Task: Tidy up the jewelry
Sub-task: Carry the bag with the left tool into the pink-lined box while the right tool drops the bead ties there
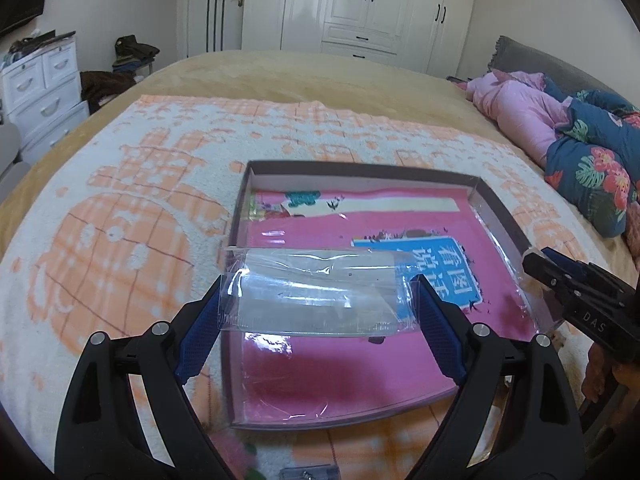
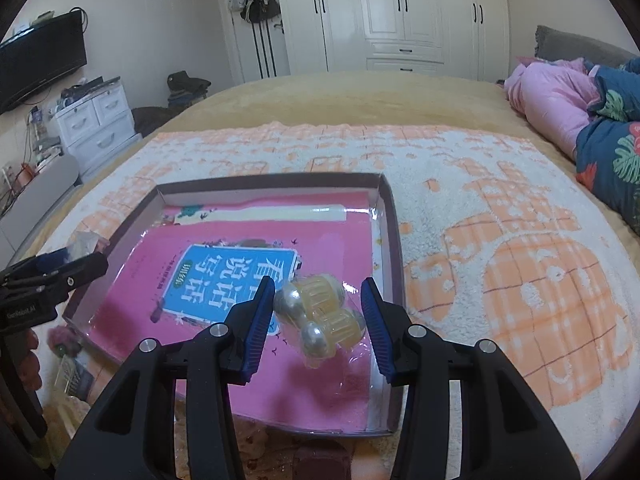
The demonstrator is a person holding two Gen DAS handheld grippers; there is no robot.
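A: Left hand-held gripper (image 1: 319,305)?
B: Jaws wide apart, a clear bag (image 1: 316,294) spanning between the blue pads (image 1: 436,322). Bag edges touch both pads, so it looks held across them. Contents too faint to tell.

A: Where's that bag?
B: Over the tray (image 1: 505,213), near its 7 o'clock corner, above the pink book (image 1: 340,368) lying in the tray.

A: Right hand-held gripper (image 2: 318,306)?
B: Jaws apart too. Between them a small clear bag with earrings (image 2: 318,316), pearl-like balls and yellowish ribbed pieces. Can't tell if the pads actually touch the plastic; a gap shows on both sides of the beads.

A: Earrings position?
B: At the tray's 5 o'clock area in the right wrist view, over the pink book, just beside the blue title label (image 2: 236,276) at its 4 o'clock.

A: Tray?
B: Shallow, dark rim (image 2: 390,216), sits on an orange-white towel (image 2: 500,240) spread on the bed (image 1: 280,72).

A: Other gripper seen?
B: Right one shows at 3 o'clock in the left view, left one at 9 o'clock in the right view, clear plastic at its tip.

A: Background?
B: White wardrobe (image 2: 400,16) at 12, white drawers (image 2: 96,128) at 10, folded quilts (image 1: 560,136) at 2.
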